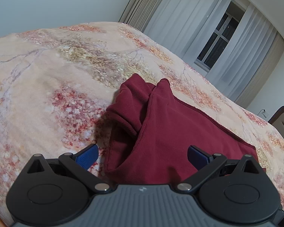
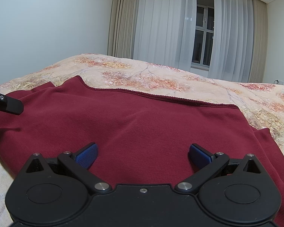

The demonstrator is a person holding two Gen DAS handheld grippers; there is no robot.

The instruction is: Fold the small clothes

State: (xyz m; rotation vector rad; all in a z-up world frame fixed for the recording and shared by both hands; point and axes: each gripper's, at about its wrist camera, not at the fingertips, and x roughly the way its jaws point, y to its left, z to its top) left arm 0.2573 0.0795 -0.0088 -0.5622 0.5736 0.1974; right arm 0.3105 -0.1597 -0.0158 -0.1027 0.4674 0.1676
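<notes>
Garment: dark red knit cloth garment (image 2: 142, 124) lying on floral beige bedspread (image 1: 47, 87)
Left tool (image 1: 142, 156): spread, empty
Right tool (image 2: 142, 155): spread, empty

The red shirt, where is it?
The red shirt lies on the flowery bed cover, right under both open grippers, in front of the curtains.
</notes>
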